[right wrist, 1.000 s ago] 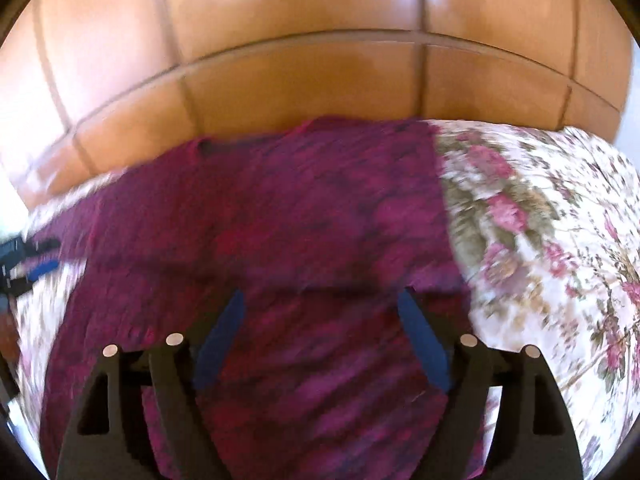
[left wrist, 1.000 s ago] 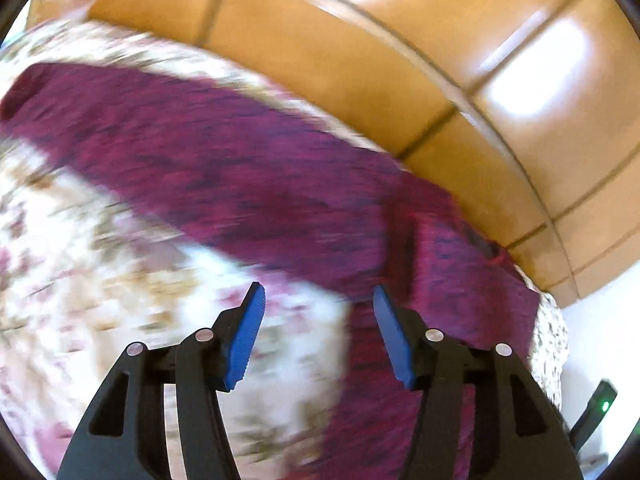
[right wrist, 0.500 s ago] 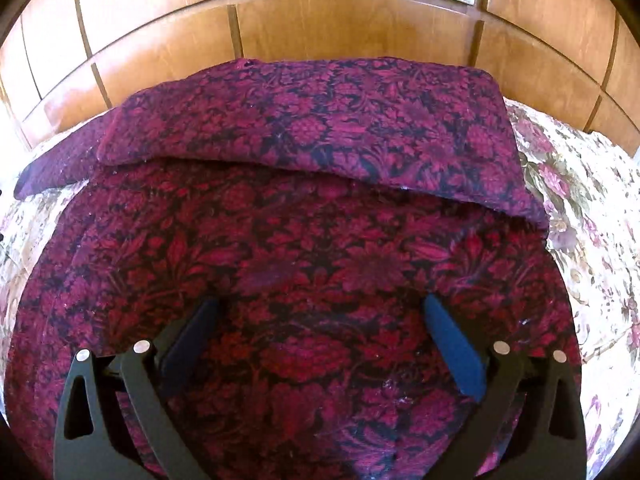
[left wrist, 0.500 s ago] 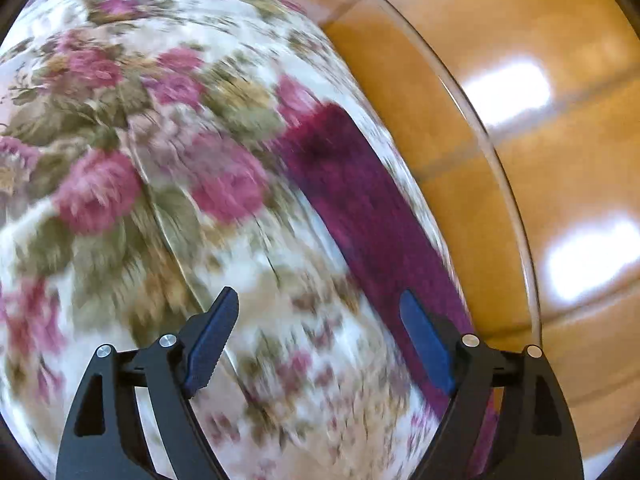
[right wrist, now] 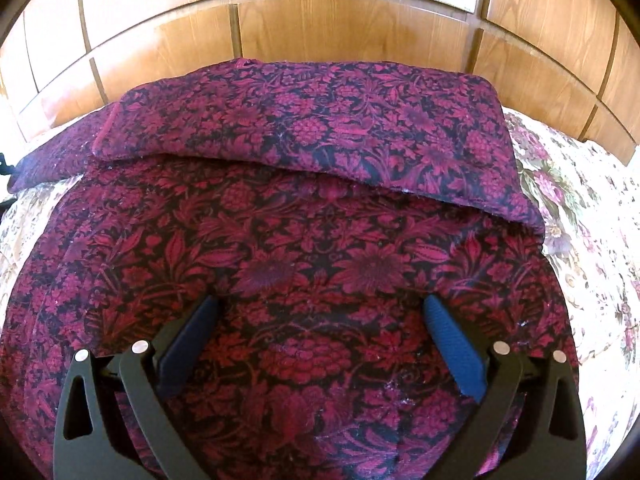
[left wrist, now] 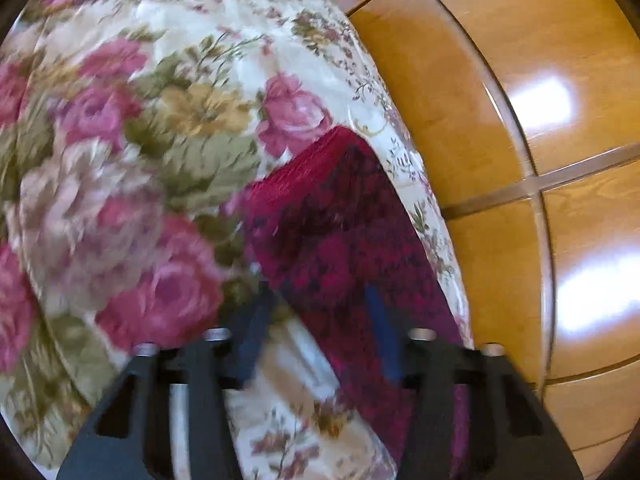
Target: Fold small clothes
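A dark red garment with a black floral pattern [right wrist: 304, 264] lies flat on the flowered bedspread [right wrist: 592, 216]. One sleeve [right wrist: 320, 128] is folded across its upper part. My right gripper [right wrist: 320, 340] is open and empty, low over the garment's body. In the left wrist view the other sleeve [left wrist: 340, 232] lies stretched along the bed's edge. My left gripper [left wrist: 316, 320] is open and empty, its jaws standing either side of that sleeve near its cuff end. That view is blurred.
The flowered bedspread [left wrist: 160, 120] covers the bed. A wooden panelled wall [right wrist: 340, 28] stands right behind the bed, and it shows in the left wrist view [left wrist: 540, 160] close beside the sleeve.
My left gripper has swung from the garment's body out along the sleeve and now straddles it near the cuff. My right gripper has dropped closer to the garment and stayed open.
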Motion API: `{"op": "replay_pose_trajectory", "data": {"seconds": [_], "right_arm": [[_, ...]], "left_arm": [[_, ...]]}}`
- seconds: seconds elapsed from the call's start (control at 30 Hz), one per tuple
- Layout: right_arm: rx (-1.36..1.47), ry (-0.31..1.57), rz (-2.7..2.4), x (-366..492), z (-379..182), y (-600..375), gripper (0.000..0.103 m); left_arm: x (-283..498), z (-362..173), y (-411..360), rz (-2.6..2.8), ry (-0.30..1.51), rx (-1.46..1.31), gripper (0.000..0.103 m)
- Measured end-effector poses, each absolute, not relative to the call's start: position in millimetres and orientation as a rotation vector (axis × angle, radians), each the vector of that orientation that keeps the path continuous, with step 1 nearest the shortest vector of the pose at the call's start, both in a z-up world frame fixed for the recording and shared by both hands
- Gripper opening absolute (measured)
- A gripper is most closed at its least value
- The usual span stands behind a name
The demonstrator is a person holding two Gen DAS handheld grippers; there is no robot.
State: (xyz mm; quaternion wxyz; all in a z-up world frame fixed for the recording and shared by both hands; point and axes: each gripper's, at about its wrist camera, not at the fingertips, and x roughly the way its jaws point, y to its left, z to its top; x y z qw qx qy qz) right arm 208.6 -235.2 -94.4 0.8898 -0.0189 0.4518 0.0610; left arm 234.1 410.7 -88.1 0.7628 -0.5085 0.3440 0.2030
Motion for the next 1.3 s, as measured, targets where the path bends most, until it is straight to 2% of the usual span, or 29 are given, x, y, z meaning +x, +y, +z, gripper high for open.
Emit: {"op": "replay_pose_trajectory", "data": {"seconds": [0.03,0.07,0.23,0.4,0.5,0.63,0.8,0.83,0.87,0.9,0.93,0.97,1.0,1.23,1.27,1.3], "right_arm": [[-0.039,0.938,0.126,208.8,-94.1,-233.9,0.101],[-0.038,0.937,0.127,208.6,-94.6,-233.2,0.101],[-0.032,0.935,0.129,211.2,-93.5,-237.2,0.101],[-0.029,0.933,0.13,211.3,-93.4,-238.1,0.101],[-0.025,0.932,0.131,211.0,-93.0,-238.6,0.101],[-0.017,0.93,0.132,210.8,-92.3,-239.7,0.101],[-0.003,0.926,0.136,209.1,-91.1,-243.7,0.101],[-0.002,0.925,0.136,208.5,-90.7,-244.4,0.101],[0.0,0.924,0.136,208.1,-90.3,-245.3,0.101],[0.002,0.924,0.137,208.0,-90.0,-246.2,0.101],[0.004,0.923,0.137,207.9,-89.9,-247.0,0.101],[0.006,0.923,0.137,207.6,-89.7,-247.8,0.101],[0.007,0.923,0.137,207.3,-89.3,-248.5,0.101],[0.018,0.935,0.14,208.4,-86.2,-252.2,0.101],[0.035,0.939,0.144,209.8,-81.6,-253.7,0.1],[0.081,0.932,0.163,211.8,-73.3,-255.7,0.091]], "left_arm": [[237.2,-86.3,408.7,0.442,0.758,-1.087,0.017],[237.9,-83.4,405.8,0.439,0.755,-1.07,0.013],[233.6,-24.9,354.0,0.29,0.662,-0.859,0.011],[224.4,29.8,249.2,0.053,0.614,-0.635,0.011],[229.9,36.2,187.3,-0.08,0.645,-0.555,0.011],[239.2,19.2,99.6,-0.209,0.741,-0.435,0.011],[254.9,-21.1,29.7,-0.289,0.887,-0.345,0.023],[251.7,-24.0,20.8,-0.28,0.901,-0.318,0.031],[252.5,-28.3,17.7,-0.274,0.909,-0.298,0.046],[247.5,-27.6,15.7,-0.281,0.902,-0.296,0.051],[241.7,-25.4,16.1,-0.283,0.884,-0.3,0.062],[237.2,-23.1,17.1,-0.286,0.875,-0.303,0.079],[229.4,-20.7,19.1,-0.288,0.862,-0.306,0.084],[174.7,-21.4,32.7,-0.273,0.828,-0.297,0.085],[171.3,-20.9,36.7,-0.269,0.834,-0.305,0.084],[161.2,-24.3,39.4,-0.265,0.837,-0.315,0.084]]}}
